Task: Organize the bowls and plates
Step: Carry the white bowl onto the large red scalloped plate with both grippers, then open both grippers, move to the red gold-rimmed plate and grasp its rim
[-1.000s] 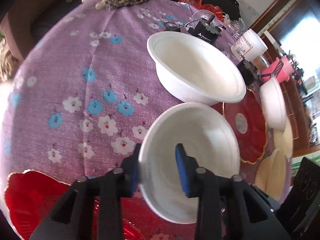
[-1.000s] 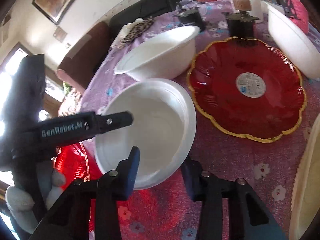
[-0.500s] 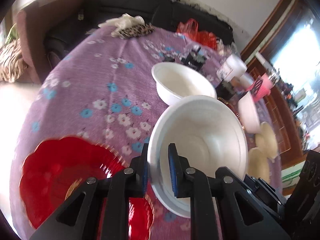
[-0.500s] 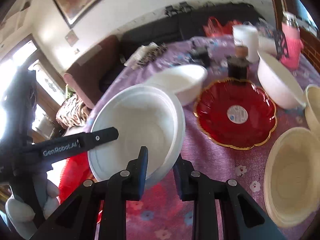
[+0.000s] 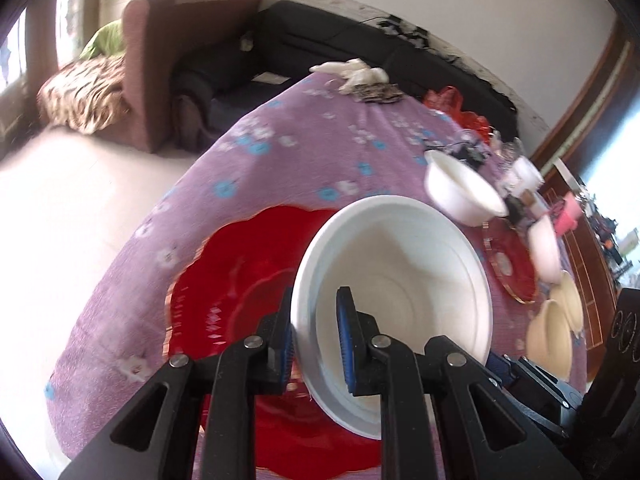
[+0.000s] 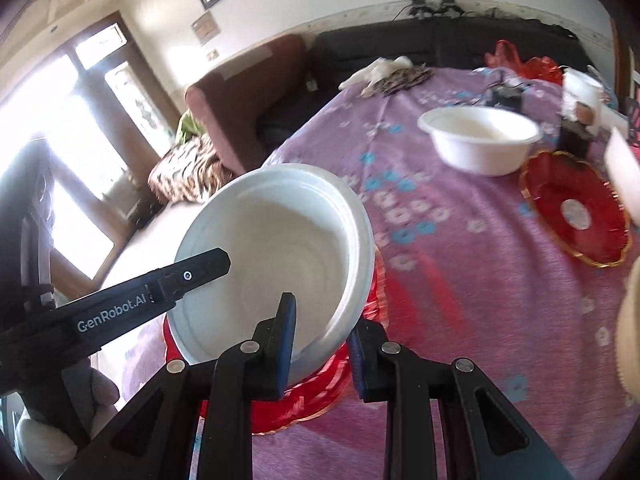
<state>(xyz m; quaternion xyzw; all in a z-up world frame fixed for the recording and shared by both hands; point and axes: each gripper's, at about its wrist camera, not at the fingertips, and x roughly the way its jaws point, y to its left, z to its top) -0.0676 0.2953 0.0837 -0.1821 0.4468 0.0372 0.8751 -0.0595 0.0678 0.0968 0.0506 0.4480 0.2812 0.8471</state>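
Note:
Both grippers hold one white bowl [image 5: 400,280] in the air above a red scalloped plate [image 5: 236,276] at the near end of the purple flowered table. My left gripper [image 5: 316,340] is shut on the bowl's rim. My right gripper [image 6: 320,336] is shut on the opposite rim of the same bowl [image 6: 276,248], and the left gripper's finger [image 6: 176,284] shows reaching over the rim there. The bowl is tilted. A second white bowl [image 6: 480,140] stands farther back on the table.
A second red plate [image 6: 576,208] with a gold rim lies at the right. Beige bowls [image 5: 552,332] and another white bowl [image 5: 546,248] sit at the right edge. Jars, a black device and cloths lie at the far end. A sofa and armchair stand beyond.
Both grippers closed on the bowl's rim, lifted it off the table and carried it back toward the near end, above the near red plate.

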